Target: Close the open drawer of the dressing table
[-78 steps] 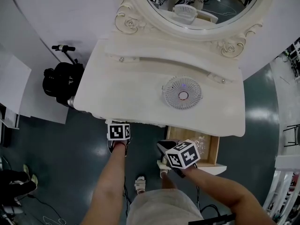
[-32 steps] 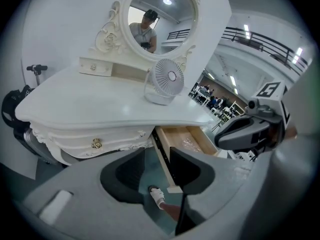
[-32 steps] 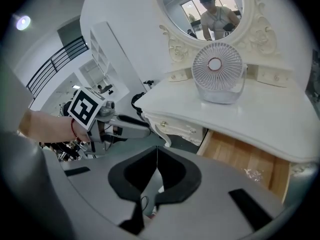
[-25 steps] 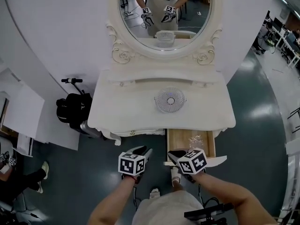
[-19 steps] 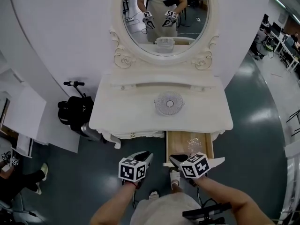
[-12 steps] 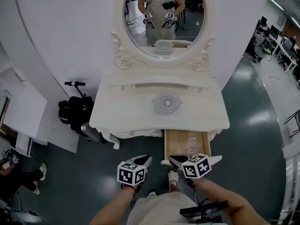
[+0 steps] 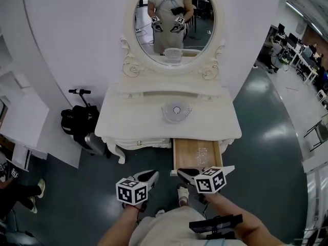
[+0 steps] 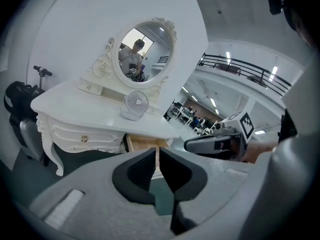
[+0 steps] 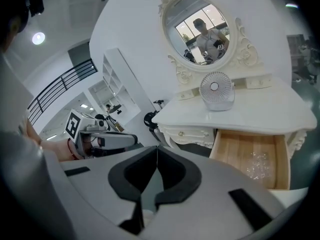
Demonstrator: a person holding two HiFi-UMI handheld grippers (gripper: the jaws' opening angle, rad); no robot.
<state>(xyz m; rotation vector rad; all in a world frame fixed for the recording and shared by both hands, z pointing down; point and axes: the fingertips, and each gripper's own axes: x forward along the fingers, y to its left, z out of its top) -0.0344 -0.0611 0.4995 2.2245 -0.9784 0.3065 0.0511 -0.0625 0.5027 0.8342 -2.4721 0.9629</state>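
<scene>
Ahead, drawer (image 7: 197, 155) open, right gripper (image 7: 185, 173) near its front, apparently apart, jaws together.

The person now stands farther back from the dressing table (image 7: 138, 122), so its whole top and the oval mirror (image 7: 169, 35) come into the head view. The left gripper (image 7: 152, 175), earlier under the table's edge, and the right gripper (image 7: 180, 171) are drawn back from it. The left gripper's jaws, wide apart a second ago, are closing on nothing.
</scene>
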